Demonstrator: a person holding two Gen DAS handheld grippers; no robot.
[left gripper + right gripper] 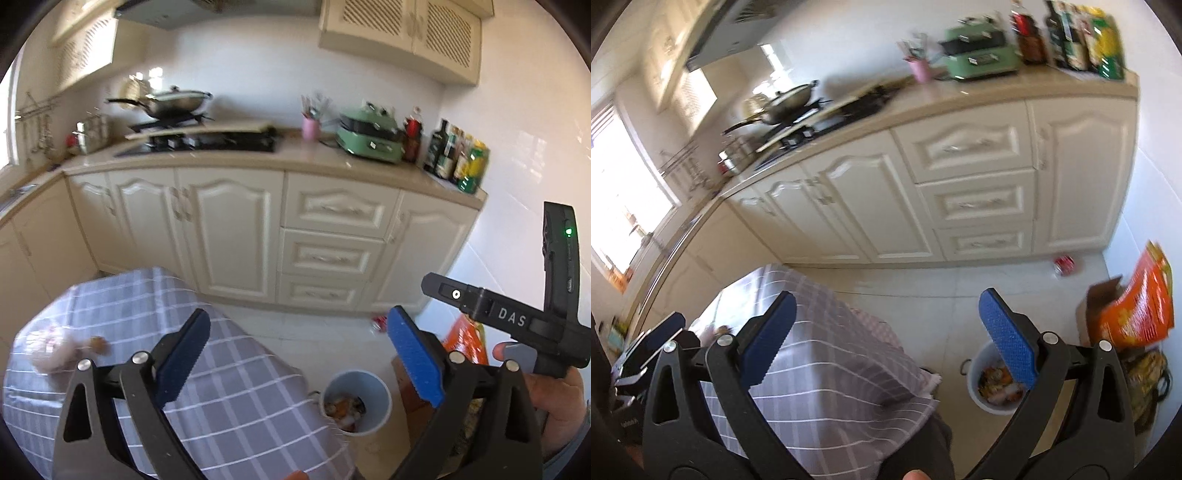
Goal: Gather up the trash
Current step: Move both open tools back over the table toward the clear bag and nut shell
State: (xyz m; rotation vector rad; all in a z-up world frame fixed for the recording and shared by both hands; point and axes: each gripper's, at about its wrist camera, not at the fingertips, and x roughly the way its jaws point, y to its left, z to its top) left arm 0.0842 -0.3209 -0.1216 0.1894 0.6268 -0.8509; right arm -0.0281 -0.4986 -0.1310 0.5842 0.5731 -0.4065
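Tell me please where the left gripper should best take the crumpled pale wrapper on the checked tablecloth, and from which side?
Grip the bunched middle of the crumpled wrapper, coming from above. It lies low and loose on the tablecloth, so a side approach would likely push it. The left gripper is already open; the view is blurred, so this is a guess.

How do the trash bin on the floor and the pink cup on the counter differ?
The trash bin stands on the floor beside the cloth-covered table; the pink cup stands up on the counter. The bin is pale blue-grey and looks much wider; the cup is pink and narrow. The bin holds mixed scraps; the cup holds upright utensils. Both are open-topped and upright.
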